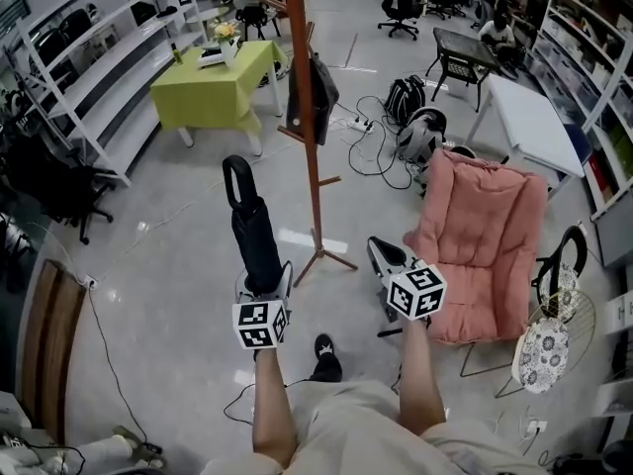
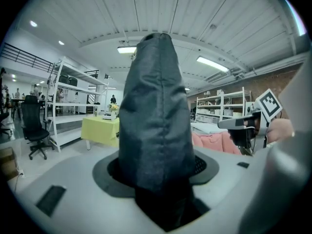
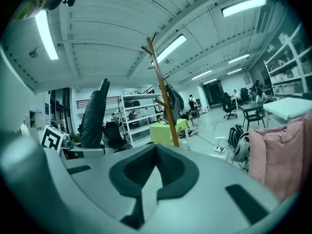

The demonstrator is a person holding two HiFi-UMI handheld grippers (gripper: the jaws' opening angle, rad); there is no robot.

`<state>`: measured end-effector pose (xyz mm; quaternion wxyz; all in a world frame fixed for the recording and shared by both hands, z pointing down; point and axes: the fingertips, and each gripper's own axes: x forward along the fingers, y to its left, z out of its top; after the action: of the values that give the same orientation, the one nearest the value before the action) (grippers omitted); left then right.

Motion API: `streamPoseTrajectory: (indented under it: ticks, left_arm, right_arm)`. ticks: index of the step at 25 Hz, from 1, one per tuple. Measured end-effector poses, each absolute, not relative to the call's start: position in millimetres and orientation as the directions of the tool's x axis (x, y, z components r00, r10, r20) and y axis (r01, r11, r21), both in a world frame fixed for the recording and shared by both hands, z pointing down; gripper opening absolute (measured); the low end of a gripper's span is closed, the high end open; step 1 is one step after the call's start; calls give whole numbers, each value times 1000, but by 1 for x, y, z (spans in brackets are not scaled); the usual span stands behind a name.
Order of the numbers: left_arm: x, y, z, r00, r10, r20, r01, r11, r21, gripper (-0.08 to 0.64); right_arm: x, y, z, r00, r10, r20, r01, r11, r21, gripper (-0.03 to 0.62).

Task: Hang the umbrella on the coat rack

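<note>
A black folded umbrella (image 1: 255, 234) stands upright in my left gripper (image 1: 265, 283), its loop handle (image 1: 237, 181) on top. The left gripper is shut on the umbrella's lower end; in the left gripper view the dark fabric (image 2: 156, 116) fills the space between the jaws. The wooden coat rack (image 1: 307, 117) rises just ahead and to the right, with a dark bag (image 1: 313, 95) hung on it. My right gripper (image 1: 382, 251) hovers right of the rack's base, shut and holding nothing. The right gripper view shows the rack (image 3: 163, 99) and the umbrella (image 3: 95, 113).
A pink padded chair (image 1: 485, 231) stands close on the right, with a wire chair and a round patterned seat (image 1: 544, 349) beside it. Backpacks and cables (image 1: 415, 132) lie beyond the rack. A green-covered table (image 1: 213, 85), white shelving (image 1: 89, 77) and a white table (image 1: 534, 117) stand farther off.
</note>
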<state>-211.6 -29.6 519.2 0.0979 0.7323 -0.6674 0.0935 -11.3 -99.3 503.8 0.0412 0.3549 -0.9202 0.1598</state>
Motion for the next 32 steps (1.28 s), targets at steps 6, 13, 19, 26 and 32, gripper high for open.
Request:
streamPoseTrajectory:
  ticks: [6,13,19,26,32]
  left_arm:
    - [-227,-83,519,117,-960,254,-993,-110,39,272]
    - [-236,-122,522,155,-958,243,-988,-150,40,272]
    - [-239,-132,523,179,-950,256,-984,-174,41,272]
    - [-236,-145,520,144,-951,272,-989,-147,11,272]
    - [-232,-163,521,92,-957,276,-996,-92,13,272]
  right_arm:
    - [-22,-147,510,-724,-656,213,-690,675,-261,5]
    - [-37,-190,520,-697,-679,232,-716,641,-276,5]
    - [-62,-208,522,-718,-653,243,-696,659,-285,5]
    - [-84,-237,510,-768,-600,224,-640,710,-295,5]
    - [-94,-259,510,-805,-545,233,-593,745,-307,5]
